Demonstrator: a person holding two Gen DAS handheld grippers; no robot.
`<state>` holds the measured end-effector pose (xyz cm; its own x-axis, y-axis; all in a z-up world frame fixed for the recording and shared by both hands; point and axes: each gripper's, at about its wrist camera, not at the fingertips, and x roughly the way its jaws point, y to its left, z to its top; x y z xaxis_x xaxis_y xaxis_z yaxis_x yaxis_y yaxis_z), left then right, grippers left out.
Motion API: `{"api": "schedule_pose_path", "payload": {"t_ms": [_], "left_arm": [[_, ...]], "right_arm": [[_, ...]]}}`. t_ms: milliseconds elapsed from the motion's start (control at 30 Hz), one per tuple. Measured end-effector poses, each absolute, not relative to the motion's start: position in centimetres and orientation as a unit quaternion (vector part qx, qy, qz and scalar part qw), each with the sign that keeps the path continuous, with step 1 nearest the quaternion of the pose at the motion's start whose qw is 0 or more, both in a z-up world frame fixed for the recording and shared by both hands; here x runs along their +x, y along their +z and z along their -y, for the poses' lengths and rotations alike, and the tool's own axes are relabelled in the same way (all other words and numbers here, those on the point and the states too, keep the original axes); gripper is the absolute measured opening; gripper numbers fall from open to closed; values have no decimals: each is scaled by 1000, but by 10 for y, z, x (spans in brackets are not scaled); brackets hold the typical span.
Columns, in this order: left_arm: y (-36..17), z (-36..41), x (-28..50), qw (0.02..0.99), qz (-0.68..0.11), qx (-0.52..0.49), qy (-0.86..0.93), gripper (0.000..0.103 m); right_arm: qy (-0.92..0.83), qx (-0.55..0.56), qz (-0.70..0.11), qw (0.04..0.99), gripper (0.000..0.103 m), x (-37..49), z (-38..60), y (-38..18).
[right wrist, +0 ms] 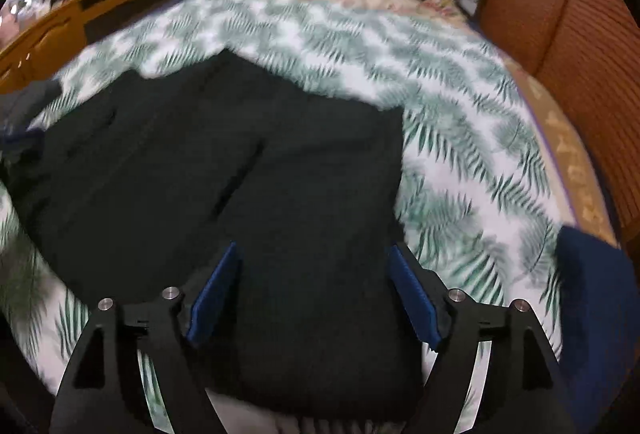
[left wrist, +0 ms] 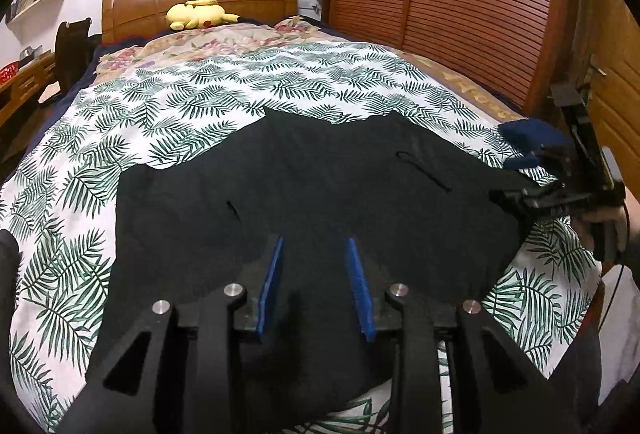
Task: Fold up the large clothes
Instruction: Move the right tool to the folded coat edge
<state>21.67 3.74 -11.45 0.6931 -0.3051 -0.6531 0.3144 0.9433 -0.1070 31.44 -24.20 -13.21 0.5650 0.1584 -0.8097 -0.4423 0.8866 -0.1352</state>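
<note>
Black cloth garment [left wrist: 304, 201] flat near bed's foot edge, beneath both spread, apparently empty jaws; right gripper [right wrist: 312, 286] over its right edge.

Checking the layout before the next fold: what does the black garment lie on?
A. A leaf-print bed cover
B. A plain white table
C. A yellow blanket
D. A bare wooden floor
A: the black garment is spread across the green-and-white leaf-print bed cover.

Bed [left wrist: 472, 81] with fern-print sheet [left wrist: 208, 89]; black garment [left wrist: 320, 185] spread on it.
</note>
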Motion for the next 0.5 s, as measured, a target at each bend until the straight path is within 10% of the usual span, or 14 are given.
{"api": "schedule_pose_path", "payload": {"t_ms": [500], "left_arm": [[-126, -22, 210, 912, -367, 13, -184, 33]], "right_arm": [[147, -104, -477, 860, 86, 284, 275, -160]]}}
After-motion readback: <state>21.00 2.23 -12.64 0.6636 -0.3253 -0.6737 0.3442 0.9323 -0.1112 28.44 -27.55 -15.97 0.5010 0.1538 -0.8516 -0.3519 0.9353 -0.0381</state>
